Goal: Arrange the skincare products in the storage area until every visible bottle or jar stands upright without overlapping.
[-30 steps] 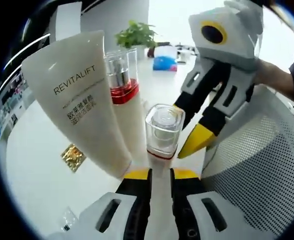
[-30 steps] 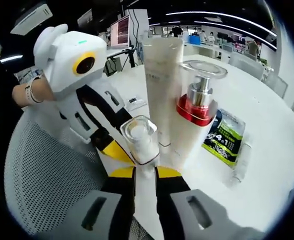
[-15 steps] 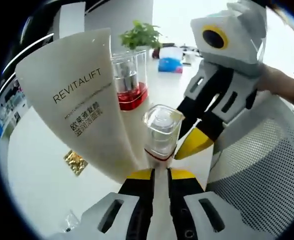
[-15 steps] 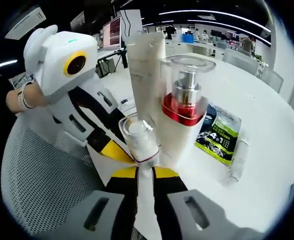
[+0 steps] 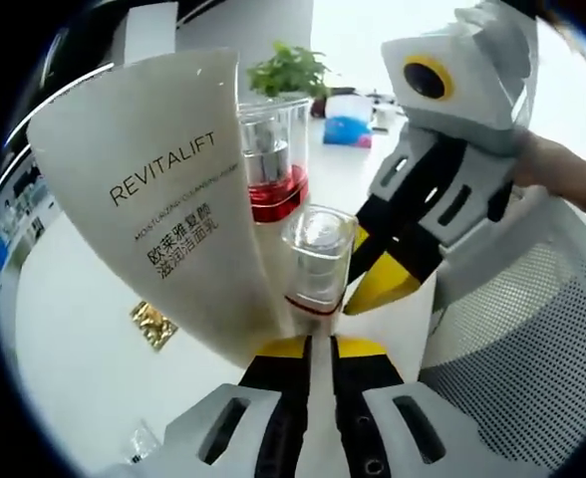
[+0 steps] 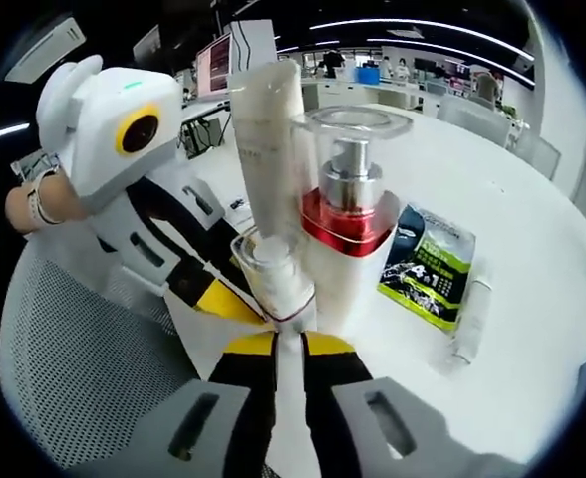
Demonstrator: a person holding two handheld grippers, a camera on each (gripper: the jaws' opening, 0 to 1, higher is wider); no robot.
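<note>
Both claws (image 5: 310, 344) (image 6: 288, 339) hide the small bottle's (image 5: 318, 261) lower body.

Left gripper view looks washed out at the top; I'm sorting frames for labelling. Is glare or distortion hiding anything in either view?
Left gripper view: background behind the plant is blown out white, yet the tube lettering reads sharply. Right gripper view: ceiling lights streak, fisheye bends the table edge, and the pump bottle stays crisp.
</note>
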